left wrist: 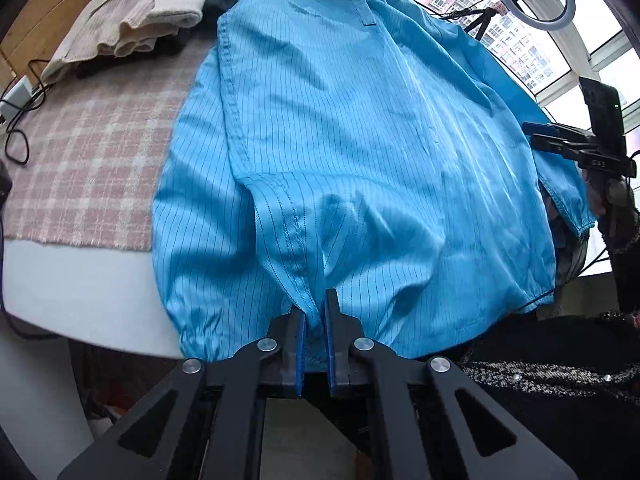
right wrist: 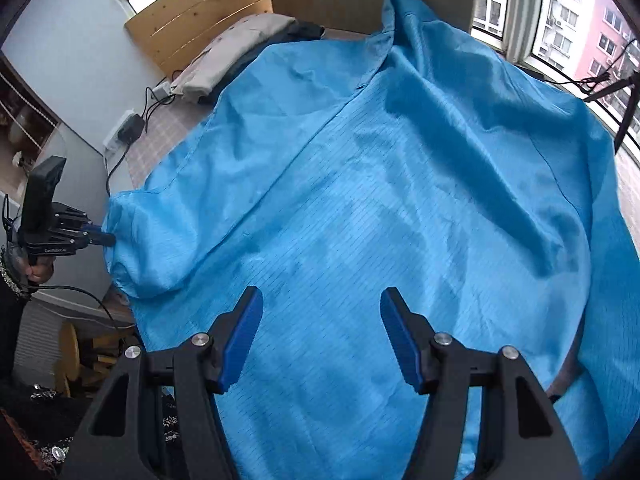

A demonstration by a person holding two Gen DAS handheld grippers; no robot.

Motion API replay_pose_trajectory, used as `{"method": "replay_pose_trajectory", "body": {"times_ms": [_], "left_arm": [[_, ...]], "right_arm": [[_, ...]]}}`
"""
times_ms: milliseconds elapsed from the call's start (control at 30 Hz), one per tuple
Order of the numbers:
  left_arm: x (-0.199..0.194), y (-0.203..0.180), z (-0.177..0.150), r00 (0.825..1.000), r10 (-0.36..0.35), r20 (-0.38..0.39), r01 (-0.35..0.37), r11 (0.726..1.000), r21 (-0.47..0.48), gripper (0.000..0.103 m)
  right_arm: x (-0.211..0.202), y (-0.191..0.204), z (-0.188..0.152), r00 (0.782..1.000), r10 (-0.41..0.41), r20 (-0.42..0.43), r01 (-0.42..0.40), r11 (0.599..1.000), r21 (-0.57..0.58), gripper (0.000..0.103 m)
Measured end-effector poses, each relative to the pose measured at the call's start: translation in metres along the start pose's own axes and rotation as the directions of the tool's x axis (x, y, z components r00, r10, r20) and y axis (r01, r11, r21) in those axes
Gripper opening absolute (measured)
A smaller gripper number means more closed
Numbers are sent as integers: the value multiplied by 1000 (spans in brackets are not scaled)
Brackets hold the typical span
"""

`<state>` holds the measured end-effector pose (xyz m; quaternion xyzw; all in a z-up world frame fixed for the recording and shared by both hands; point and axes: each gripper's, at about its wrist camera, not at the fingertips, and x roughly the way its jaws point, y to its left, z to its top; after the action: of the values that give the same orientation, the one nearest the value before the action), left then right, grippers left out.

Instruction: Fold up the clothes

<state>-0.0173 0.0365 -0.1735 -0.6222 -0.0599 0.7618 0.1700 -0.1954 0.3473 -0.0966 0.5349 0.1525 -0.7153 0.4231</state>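
A: The left tool [left wrist: 316,316] is pinched tight on a fold of the blue striped garment [left wrist: 352,152] at the bottom centre of its view.
B: And the right tool [right wrist: 322,336]?
A: Its jaws stand apart above the cloth, gripping nothing. The garment lies spread over the plaid-covered counter [left wrist: 92,152], folded cream clothes [left wrist: 140,12] at upper left.

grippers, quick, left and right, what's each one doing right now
Left hand-held gripper: shut on a fold of the blue jacket.
Right hand-held gripper: open, holding nothing, above the jacket.
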Motion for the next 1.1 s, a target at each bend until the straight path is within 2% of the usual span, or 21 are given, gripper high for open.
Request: {"method": "replay_pose_trajectory", "body": {"times_ms": [67, 167, 233, 300, 367, 400, 467, 567, 633, 733, 833, 900, 967, 1000, 1033, 1067, 1100], "left_arm": [[-9, 5, -17, 1000, 19, -6, -19, 999, -32, 10], [10, 17, -41, 995, 51, -87, -58, 995, -76, 11], [21, 24, -50, 989, 84, -125, -98, 989, -107, 18], [19, 31, -48, 992, 86, -92, -99, 984, -146, 18], [11, 40, -42, 997, 72, -31, -77, 977, -200, 33], [8, 42, -37, 998, 68, -8, -68, 975, -211, 35], [5, 39, -27, 997, 70, 21, -64, 977, -203, 39], [11, 28, -17, 996, 83, 21, -79, 986, -148, 43], [22, 25, -12, 994, 107, 5, -106, 987, -118, 43], [36, 26, -7, 990, 127, -53, -133, 984, -121, 2], [26, 33, -9, 986, 163, -44, -168, 976, -138, 3], [14, 44, -11, 977, 211, -20, -211, 962, -173, 3], [10, 58, -10, 974, 226, -9, -223, 951, -214, 5], [11, 63, -10, 972, 235, -12, -232, 947, -221, 8], [15, 65, -8, 966, 255, -34, -256, 943, -213, 21], [19, 65, -8, 957, 283, -60, -290, 936, -200, 29], [18, 65, -8, 951, 301, -71, -309, 932, -190, 30]], "right_arm": [[14, 11, 3, 1000, 13, -23, -14, 999, -32, 60], [35, 27, 7, 999, 5, -49, -10, 995, -94, 60], [45, 38, 11, 998, -8, -56, 0, 990, -141, 60], [53, 50, 17, 998, -2, -62, -10, 983, -181, 60], [60, 60, 24, 998, 7, -60, -19, 979, -201, 60], [63, 66, 27, 998, 16, -63, -29, 977, -212, 60], [71, 78, 31, 997, 31, -70, -47, 969, -242, 60], [82, 89, 32, 998, -8, -58, -9, 960, -279, 60], [90, 89, 30, 998, -42, -55, 25, 958, -287, 60], [97, 79, 25, 996, -57, -64, 39, 965, -260, 60], [101, 68, 21, 995, -56, -81, 36, 973, -229, 60], [104, 63, 17, 994, -60, -93, 38, 974, -223, 60], [104, 63, 16, 994, -63, -91, 39, 970, -240, 62], [104, 64, 17, 993, -67, -97, 41, 967, -250, 62], [103, 64, 18, 992, -67, -104, 38, 965, -259, 62], [99, 62, 20, 994, -55, -99, 28, 966, -258, 62], [94, 59, 23, 995, -42, -93, 17, 967, -255, 62]]}}
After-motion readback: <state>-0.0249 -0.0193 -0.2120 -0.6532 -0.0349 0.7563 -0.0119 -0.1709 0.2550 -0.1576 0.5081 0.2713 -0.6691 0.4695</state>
